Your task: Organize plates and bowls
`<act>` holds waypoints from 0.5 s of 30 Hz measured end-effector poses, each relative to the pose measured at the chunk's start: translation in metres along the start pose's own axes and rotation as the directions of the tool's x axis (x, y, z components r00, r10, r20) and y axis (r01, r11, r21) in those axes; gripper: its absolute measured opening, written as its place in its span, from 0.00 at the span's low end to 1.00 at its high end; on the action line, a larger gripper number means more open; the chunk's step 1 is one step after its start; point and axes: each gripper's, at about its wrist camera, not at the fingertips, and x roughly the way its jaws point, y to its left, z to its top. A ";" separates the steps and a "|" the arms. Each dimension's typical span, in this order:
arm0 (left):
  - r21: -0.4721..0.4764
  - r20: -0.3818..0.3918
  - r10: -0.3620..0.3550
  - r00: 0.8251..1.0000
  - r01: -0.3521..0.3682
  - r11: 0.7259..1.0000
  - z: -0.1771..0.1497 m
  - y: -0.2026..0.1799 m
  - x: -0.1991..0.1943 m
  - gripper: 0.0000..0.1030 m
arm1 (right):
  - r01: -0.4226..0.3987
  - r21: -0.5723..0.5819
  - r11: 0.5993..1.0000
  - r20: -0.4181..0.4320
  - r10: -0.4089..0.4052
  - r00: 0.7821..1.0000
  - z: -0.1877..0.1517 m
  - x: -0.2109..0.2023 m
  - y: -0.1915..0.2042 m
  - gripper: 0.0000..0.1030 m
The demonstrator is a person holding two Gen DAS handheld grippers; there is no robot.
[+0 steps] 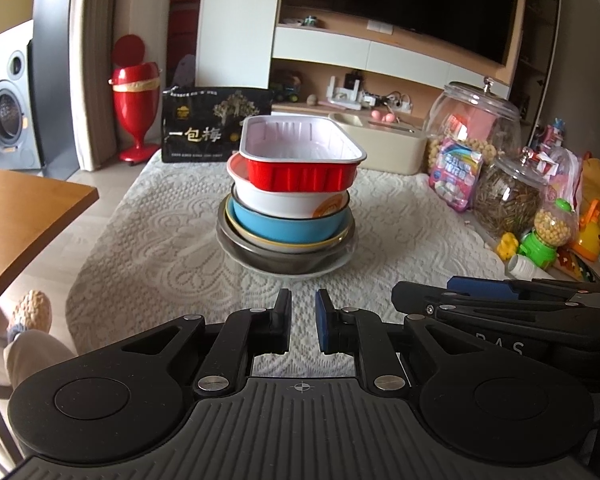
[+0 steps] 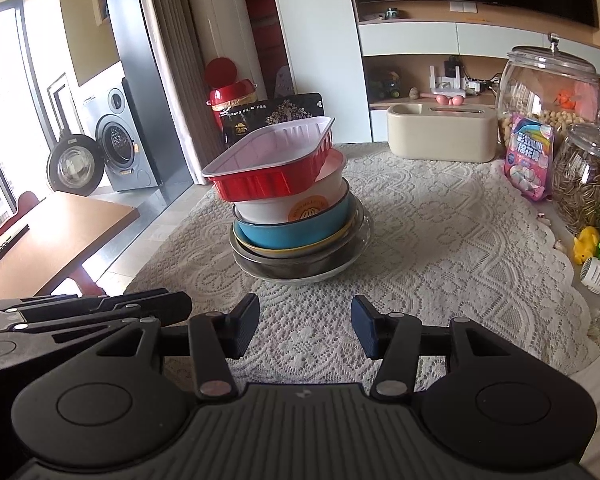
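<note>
1. A stack of dishes stands near the middle of the desk (image 1: 148, 216), on a white lace cloth (image 1: 400, 232).
2. From the bottom up: a pale plate (image 1: 332, 269), a steel bowl (image 1: 284, 262), a yellow-rimmed dish (image 1: 300, 245), a blue bowl (image 1: 284, 228), a white bowl (image 1: 288, 202) and a red foil tray (image 1: 300, 176) on top.
3. In the right wrist view the red foil tray sits tilted, overhanging the stack to the left.
4. The left gripper (image 1: 303, 320) hangs in front of the stack, its fingers drawn nearly together with nothing between them.
5. The right gripper (image 2: 305, 326) is just beside it, fingers apart and empty.
6. Glass jars (image 1: 474, 120) stand along the desk's right side.
</note>
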 end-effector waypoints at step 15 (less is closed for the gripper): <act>-0.001 -0.003 -0.001 1.000 0.001 1.000 -0.001 0.000 0.000 0.15 | 0.001 0.000 1.000 0.001 -0.001 1.000 0.000 0.000 0.001 0.49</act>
